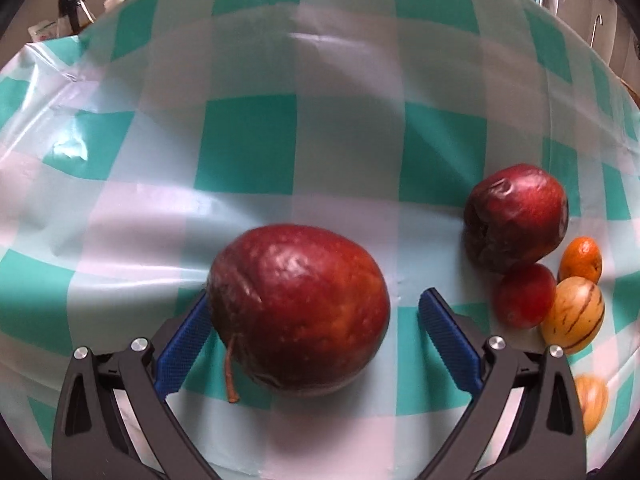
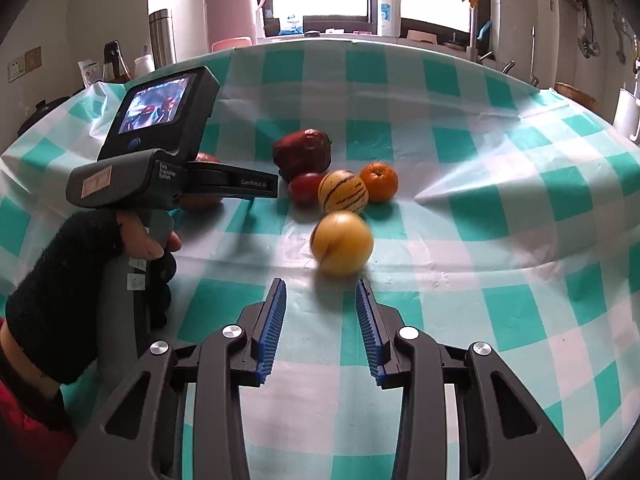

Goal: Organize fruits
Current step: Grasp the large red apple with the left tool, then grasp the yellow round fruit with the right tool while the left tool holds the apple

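A large wrinkled red apple [image 1: 300,312] with a stem lies between the open fingers of my left gripper [image 1: 312,300]; the left pad touches or nearly touches it, the right pad stands apart. Right of it sit a shrivelled dark red apple [image 1: 516,216], a small red plum [image 1: 522,294], a tangerine [image 1: 581,259] and a striped yellow melon [image 1: 574,316]. In the right wrist view my right gripper [image 2: 320,290] is open and empty just short of a plain yellow fruit [image 2: 341,243]. Behind it sit the striped melon [image 2: 343,191], tangerine [image 2: 379,182], plum [image 2: 306,189] and dark apple [image 2: 302,152].
The table carries a green and white checked cloth [image 2: 480,208]. The left hand-held gripper body [image 2: 160,160] with its screen stands at the left, held by a gloved hand. Bottles, a pink thermos [image 2: 234,4] and kitchen items line the far edge by the window.
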A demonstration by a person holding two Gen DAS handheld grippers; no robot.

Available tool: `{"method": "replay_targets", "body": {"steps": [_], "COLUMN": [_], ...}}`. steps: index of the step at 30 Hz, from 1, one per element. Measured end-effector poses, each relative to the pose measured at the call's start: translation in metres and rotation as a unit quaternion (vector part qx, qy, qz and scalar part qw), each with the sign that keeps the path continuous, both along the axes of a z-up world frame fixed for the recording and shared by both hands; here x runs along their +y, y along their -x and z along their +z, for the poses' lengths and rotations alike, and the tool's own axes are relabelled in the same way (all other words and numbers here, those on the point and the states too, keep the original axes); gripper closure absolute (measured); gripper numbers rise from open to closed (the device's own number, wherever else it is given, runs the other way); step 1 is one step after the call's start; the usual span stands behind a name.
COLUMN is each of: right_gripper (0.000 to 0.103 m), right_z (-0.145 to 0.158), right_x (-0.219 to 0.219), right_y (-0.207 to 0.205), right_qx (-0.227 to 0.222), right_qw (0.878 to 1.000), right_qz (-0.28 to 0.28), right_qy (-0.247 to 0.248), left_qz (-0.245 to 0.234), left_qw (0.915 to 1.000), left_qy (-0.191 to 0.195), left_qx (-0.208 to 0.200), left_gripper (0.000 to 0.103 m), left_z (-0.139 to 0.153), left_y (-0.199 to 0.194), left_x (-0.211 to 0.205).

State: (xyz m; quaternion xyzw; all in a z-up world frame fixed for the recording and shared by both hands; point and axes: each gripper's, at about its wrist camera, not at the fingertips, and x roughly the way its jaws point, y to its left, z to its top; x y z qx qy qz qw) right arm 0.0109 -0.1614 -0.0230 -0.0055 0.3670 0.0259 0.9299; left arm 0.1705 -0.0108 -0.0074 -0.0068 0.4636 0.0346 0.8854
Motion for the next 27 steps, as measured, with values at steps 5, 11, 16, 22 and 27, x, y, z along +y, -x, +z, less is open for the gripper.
{"method": "replay_targets", "body": {"steps": [5,11,16,22,27], "right_gripper": [0.067,0.067,0.067,0.054,0.025], "right_z": [-0.001,-0.003,-0.005,-0.006,-0.008], "right_x": [-0.001,0.001,0.003,0.000,-0.059], "right_y": [-0.001,-0.002,-0.003,-0.004,-0.016], "right_qx": [0.004,0.005,0.005,0.015,0.038], "right_qw": [1.000,1.000,1.000,1.000,0.992], "right_qz": [-0.004,-0.007,-0.007,0.012,0.000], "right_qy": [-0.002,0.003,0.009,-0.020,-0.118], "left_qz": [-0.007,-0.011,-0.006,-0.002,0.001], "left_qw": [0.9996,0.9976,0.9935,0.9830,0.9724], "left_qy": [0.013,0.055,0.085,0.115,0.120], "left_qx": [-0.022,-0.041,-0.074,-0.143,-0.200], "left_gripper": [0.035,0.035,0.035,0.035,0.035], "left_z": [0.003,0.008,0.029,0.060,0.070], "left_y": [0.004,0.021,0.052,0.118,0.170], "left_x": [0.005,0.022,0.042,0.066,0.091]}}
